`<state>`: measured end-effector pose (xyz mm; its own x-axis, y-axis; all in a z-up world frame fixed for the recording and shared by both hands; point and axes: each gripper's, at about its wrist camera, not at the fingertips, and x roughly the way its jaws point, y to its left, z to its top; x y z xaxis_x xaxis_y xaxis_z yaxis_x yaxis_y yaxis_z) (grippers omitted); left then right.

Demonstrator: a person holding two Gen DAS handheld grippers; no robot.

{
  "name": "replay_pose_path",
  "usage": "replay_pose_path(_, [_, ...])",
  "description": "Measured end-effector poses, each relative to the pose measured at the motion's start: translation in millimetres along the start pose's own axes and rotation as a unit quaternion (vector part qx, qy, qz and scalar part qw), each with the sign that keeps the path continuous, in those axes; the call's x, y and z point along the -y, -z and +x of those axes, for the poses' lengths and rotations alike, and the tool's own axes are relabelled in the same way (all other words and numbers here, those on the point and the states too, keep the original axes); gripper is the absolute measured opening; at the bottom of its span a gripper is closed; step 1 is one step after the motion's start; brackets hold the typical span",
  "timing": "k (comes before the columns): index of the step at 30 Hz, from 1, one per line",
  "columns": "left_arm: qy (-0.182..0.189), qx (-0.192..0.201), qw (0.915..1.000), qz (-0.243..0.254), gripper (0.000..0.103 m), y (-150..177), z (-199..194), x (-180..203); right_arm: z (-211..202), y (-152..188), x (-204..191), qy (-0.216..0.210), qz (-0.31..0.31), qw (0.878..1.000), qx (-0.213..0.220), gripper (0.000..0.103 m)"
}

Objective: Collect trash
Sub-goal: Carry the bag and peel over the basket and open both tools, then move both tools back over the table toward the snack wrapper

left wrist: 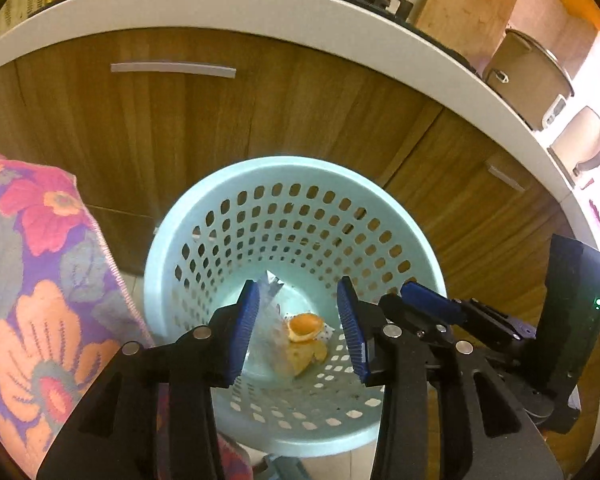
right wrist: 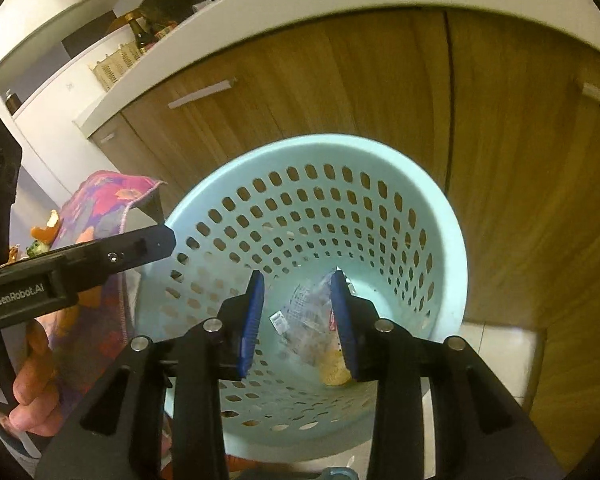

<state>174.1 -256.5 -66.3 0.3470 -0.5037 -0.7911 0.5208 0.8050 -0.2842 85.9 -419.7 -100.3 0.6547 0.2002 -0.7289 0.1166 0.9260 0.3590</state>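
**Both hand-held grippers empty over the bin, drop step done, next pickup pending**

Nearest, left wrist view: left hand-held gripper spread wide, blue pads apart, nothing between them, aimed straight down into the mouth of the perforated light-blue trash basket. Right hand-held gripper in its own view likewise spread and empty, over the same basket; it also shows at 3 o'clock in the left view, just beside the left one.

Basket floor, seen between the pads: orange peel pieces lying on a crumpled clear plastic wrapper, wrapper toward 11 o'clock of the peel. Right view shows the same wrapper with a printed label, and a pale peel scrap partly hidden by the right pad. So trash is in the basket, not in either grip.

At 9 o'clock, a floral cloth covers a surface beside the basket. In the right view more peel scraps sit on it, at about 9 o'clock, near the left tool body; small and blurry.

Beyond: wooden cabinet doors, then the white bench edge, pots at 2 o'clock.

Judgement: release phase looks finished. Next move calls for lifting clear of the rim, swinging toward the cloth, and closing on the remaining peel. Scraps are thin and lie flat on cloth, so a low approach is needed.
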Motion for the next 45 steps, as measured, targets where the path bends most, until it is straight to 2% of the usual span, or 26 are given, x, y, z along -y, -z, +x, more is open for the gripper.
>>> replay_pose_path(7, [0.003, 0.046, 0.9989, 0.002, 0.041, 9.7, -47.1, -3.5, -31.1, -6.9, -29.7, -0.010, -0.026, 0.999, 0.029, 0.031])
replay_pose_path(9, [-0.002, 0.069, 0.9976, 0.003, 0.043, 13.2, -71.2, -7.1, -41.5, -10.1, -43.0, -0.015, -0.037, 0.998, 0.041, 0.031])
replay_pose_path(12, [0.009, 0.102, 0.9947, 0.007, 0.049, 19.5, -104.4, -11.5, -55.3, -15.1, -67.8, -0.023, -0.056, 0.997, 0.057, 0.031])
replay_pose_path(16, [0.000, 0.146, 0.9893, 0.000, 0.049, 27.6, -149.2, -21.3, -66.9, -19.1, -103.2, -0.032, -0.087, 0.993, 0.070, 0.031])
replay_pose_path(23, [-0.043, 0.221, 0.9741, -0.017, 0.051, 48.1, -234.8, -57.4, -70.9, -17.2, -178.6, -0.070, -0.152, 0.983, 0.077, 0.031])
replay_pose_path(27, [-0.084, 0.247, 0.9649, -0.024, 0.052, 63.1, -270.5, -82.8, -67.0, -9.2, -221.8, -0.095, -0.189, 0.974, 0.078, 0.043])
replay_pose_path(29, [-0.103, 0.261, 0.9591, -0.038, 0.053, 73.6, -287.2, -101.8, -65.9, -2.0, -246.7, -0.110, -0.212, 0.968, 0.081, 0.044])
replay_pose_path(33, [-0.128, 0.278, 0.9492, -0.072, 0.055, 88.8, -311.4, -140.0, -58.5, 10.6, -289.2, -0.125, -0.248, 0.958, 0.074, 0.044])
replay_pose_path(37, [-0.163, 0.280, 0.9418, -0.092, 0.055, 100.4, -322.2, -173.4, -45.0, 21.8, -322.5, -0.135, -0.278, 0.949, 0.064, 0.044])
replay_pose_path(38, [-0.169, 0.277, 0.9410, -0.096, 0.056, 103.1, -323.2, -181.3, -40.9, 25.1, -330.3, -0.138, -0.284, 0.947, 0.060, 0.044])
replay_pose_path(40, [-0.178, 0.271, 0.9406, -0.101, 0.065, 107.1, -322.0, -193.4, -33.8, 30.8, -341.8, -0.145, -0.294, 0.943, 0.054, 0.044])
replay_pose_path(42, [-0.204, 0.260, 0.9382, -0.103, 0.066, 108.6, -317.8, -202.9, -24.8, 36.7, -352.9, -0.147, -0.305, 0.940, 0.049, 0.044])
replay_pose_path(45, [-0.206, 0.230, 0.9447, -0.110, 0.066, 106.7, -309.0, -218.7, -13.3, 44.3, -362.4, -0.148, -0.322, 0.934, 0.041, 0.044])
